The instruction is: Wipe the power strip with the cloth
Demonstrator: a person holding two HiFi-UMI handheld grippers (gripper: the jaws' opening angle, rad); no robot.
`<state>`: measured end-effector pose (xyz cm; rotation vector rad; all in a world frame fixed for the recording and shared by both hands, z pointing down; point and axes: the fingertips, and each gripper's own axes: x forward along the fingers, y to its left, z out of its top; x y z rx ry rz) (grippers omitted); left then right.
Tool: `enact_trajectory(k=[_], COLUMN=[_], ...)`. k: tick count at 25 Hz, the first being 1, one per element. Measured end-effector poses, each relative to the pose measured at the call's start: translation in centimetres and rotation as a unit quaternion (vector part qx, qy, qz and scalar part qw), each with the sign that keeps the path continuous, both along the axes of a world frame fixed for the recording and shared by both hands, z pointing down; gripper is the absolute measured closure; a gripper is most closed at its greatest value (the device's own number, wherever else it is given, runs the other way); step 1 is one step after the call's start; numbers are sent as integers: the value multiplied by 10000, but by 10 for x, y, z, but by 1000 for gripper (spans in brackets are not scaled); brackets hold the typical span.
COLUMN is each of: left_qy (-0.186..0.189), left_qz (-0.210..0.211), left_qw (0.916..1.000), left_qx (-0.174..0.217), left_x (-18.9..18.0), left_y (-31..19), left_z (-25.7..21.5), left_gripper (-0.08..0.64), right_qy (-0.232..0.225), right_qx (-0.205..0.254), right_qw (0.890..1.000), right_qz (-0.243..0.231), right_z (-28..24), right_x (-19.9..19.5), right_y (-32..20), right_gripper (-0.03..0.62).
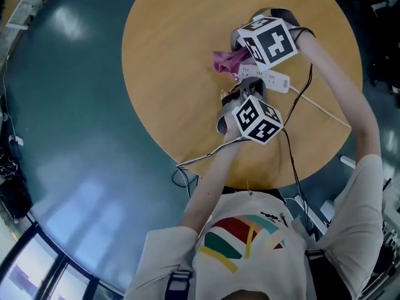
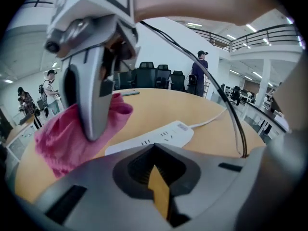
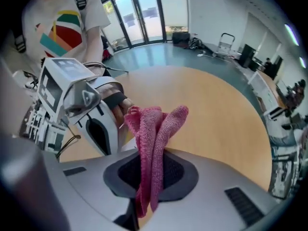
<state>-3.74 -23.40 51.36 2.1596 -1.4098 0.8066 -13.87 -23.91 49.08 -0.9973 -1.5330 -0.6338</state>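
Right gripper (image 3: 150, 179) jaws grasp the soft pink knitted cloth (image 3: 156, 129) by its bunched fold. Left gripper (image 2: 159, 194) jaws are clenched. Just beyond them lies the stiff white plastic power strip (image 2: 154, 137): light, probably slides on the wooden surface (image 2: 192, 105).

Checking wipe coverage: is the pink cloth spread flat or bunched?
Bunched: the pink cloth stands in folds, pinched between the right tongs.
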Motion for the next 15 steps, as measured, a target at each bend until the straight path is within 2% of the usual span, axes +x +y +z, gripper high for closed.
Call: enact_trajectory(k=[3, 8, 11, 15], left_qy=[-33, 65, 189, 297], left_qz=[33, -83, -196, -251], left_qw=[10000, 9999, 9996, 9992], left_qx=[18, 54, 31, -6], left_x=[-1, -4, -6, -6], left_y=[0, -4, -6, -6], left_z=[2, 4, 4, 5], left_gripper=[520, 520, 520, 520], right_qy=[475, 1015, 1222, 1340], right_qx=[-102, -57, -85, -82], right_qw=[9943, 9640, 9519, 9435], right_qz=[-952, -2458, -2810, -3031], right_z=[14, 27, 28, 32], right_x=[-7, 1, 5, 10], right_y=[22, 43, 47, 52], right_gripper=[554, 554, 554, 554])
